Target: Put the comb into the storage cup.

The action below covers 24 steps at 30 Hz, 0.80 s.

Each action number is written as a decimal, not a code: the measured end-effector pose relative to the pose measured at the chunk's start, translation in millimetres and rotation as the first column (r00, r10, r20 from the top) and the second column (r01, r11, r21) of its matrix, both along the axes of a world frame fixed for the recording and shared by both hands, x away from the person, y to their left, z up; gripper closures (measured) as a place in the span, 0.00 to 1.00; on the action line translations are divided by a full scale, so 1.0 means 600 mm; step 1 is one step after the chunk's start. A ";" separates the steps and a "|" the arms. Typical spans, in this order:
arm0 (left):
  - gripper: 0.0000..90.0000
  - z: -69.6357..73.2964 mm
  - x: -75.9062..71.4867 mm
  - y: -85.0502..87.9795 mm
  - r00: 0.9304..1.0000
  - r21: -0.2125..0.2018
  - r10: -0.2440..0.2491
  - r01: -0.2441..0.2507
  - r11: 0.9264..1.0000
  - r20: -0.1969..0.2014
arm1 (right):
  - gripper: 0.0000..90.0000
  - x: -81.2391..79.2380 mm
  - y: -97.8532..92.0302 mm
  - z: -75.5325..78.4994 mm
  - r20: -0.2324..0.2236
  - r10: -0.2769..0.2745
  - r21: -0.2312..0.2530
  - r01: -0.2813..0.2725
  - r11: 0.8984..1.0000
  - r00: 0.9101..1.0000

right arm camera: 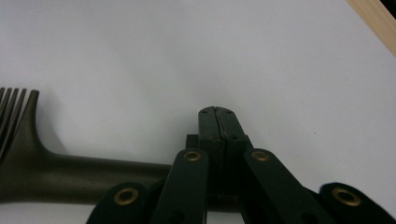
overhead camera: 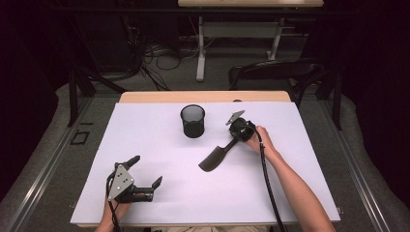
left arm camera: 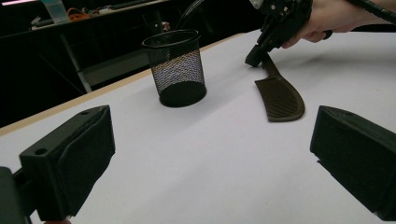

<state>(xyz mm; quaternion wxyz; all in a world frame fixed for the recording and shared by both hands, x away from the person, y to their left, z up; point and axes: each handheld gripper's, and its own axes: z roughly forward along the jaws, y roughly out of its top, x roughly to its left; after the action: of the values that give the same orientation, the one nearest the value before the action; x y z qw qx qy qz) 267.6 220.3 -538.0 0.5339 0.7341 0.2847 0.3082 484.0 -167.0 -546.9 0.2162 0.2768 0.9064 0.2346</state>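
Observation:
A dark comb (overhead camera: 212, 159) lies flat on the white sheet, its handle pointing up-right toward my right gripper (overhead camera: 232, 141). That gripper is shut: in the right gripper view its jaws (right arm camera: 215, 112) meet with no gap. The comb's handle (right arm camera: 70, 177) runs under the gripper's links, and I see nothing between the pads. In the left gripper view the right gripper (left arm camera: 254, 58) touches down at the handle's end of the comb (left arm camera: 280, 100). My left gripper (overhead camera: 145, 170) rests near the front left, wide open and empty (left arm camera: 210, 154). A black mesh cup (overhead camera: 193, 121) stands upright behind the comb (left arm camera: 177, 70).
The white sheet (overhead camera: 159, 145) covers most of the wooden table, whose far edge (overhead camera: 203, 96) shows beyond it. Behind the table stand a dark chair (overhead camera: 275, 70), a desk frame and floor cables. Bare sheet lies between the two grippers.

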 end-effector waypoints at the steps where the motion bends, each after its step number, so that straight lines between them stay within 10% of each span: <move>1: 0.00 0.000 0.000 0.000 1.000 0.000 0.000 0.000 1.000 0.000 | 1.00 0.000 0.000 0.000 0.000 0.000 0.000 0.000 1.000 1.000; 24: 0.00 0.002 -0.003 0.001 1.000 0.002 0.000 0.000 1.000 0.012 | 1.00 -0.005 -0.023 0.007 -0.041 -0.045 -0.031 0.044 0.999 0.998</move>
<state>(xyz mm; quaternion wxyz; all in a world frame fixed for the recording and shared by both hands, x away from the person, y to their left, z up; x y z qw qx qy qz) 266.0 220.8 -536.6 0.5349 0.7327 0.2811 0.3131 481.1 -180.7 -542.6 0.2064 0.2986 0.9078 0.2100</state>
